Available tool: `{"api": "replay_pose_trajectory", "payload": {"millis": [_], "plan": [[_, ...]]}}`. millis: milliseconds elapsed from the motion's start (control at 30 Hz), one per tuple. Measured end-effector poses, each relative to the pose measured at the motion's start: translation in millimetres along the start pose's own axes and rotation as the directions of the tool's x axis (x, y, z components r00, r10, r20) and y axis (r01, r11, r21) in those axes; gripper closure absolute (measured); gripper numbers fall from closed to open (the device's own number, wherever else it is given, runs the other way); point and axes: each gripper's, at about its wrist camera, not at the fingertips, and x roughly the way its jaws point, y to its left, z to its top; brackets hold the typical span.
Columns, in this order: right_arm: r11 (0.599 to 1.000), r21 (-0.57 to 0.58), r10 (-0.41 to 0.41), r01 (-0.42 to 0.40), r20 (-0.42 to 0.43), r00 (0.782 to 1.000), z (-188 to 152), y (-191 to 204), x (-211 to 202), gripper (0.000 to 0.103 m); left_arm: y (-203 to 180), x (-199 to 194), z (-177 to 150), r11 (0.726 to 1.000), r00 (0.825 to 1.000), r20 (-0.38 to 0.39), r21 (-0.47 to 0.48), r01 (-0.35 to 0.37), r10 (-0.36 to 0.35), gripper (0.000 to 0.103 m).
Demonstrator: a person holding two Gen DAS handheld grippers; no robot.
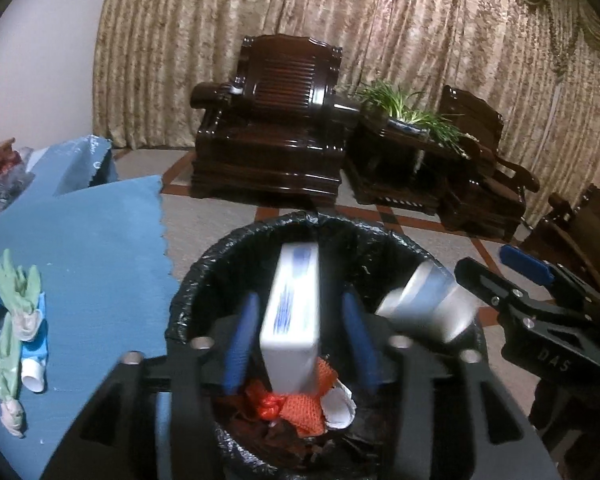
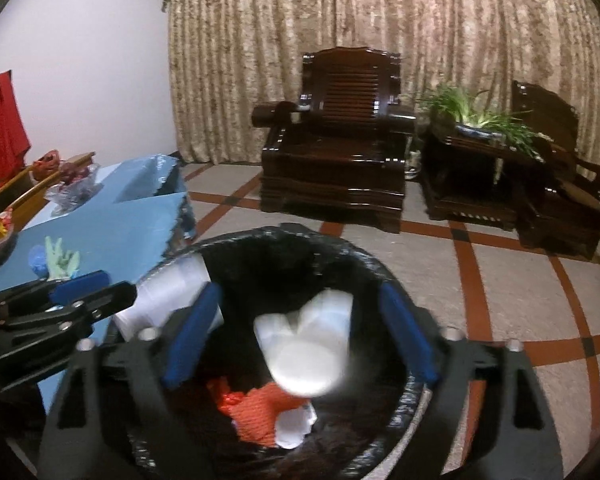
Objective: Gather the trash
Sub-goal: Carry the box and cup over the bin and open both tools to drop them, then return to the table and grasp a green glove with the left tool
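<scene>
Left gripper (image 1: 298, 344) apart around blurred white box (image 1: 292, 320), right gripper (image 2: 300, 340) wide around blurred cup (image 2: 312, 348), both over bin (image 1: 188, 280), bin bottom dark, green gloves (image 1: 14, 320) near desk (image 1: 100, 240) edge.

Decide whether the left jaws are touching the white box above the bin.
Apart. In the left wrist view the white box hangs between the blue pads, with dark gaps on both sides.

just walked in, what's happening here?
A person holds both grippers over the black-lined trash bin. The left gripper stands open around a white box with blue print, with gaps on both sides. The right gripper stands wide around a crushed white cup, blurred above orange netting already inside. Green gloves still lie on the blue table.
</scene>
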Motion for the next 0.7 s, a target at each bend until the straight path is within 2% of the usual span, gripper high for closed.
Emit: {"api": "replay_pose_trajectory", "payload": {"millis": [133,333,567,700], "plan": [[1.000,0.014,-0.013,0.013,0.006,1.000,-4,-5,-3,0.010,7,-7,-2,1.000,1.000,0.012,0.010,-0.019,0.018,0.041],[0.999,0.034,0.031,-0.031,-0.005,0.999,-3,10,-8,0.005,31,-35,-5,0.993,0.991,0.060,-0.013,-0.117,0.118,0.015],[0.990,-0.007,0.144,-0.144,0.000,0.990,2,63,-15,0.005,74,-76,-15,0.970,0.968,0.088,-0.084,-0.228,0.235,0.010],[0.974,-0.047,0.220,-0.220,-0.015,0.975,4,105,-11,0.005,106,-103,-27,0.943,0.942,0.097,-0.125,-0.309,0.321,0.010]]}}
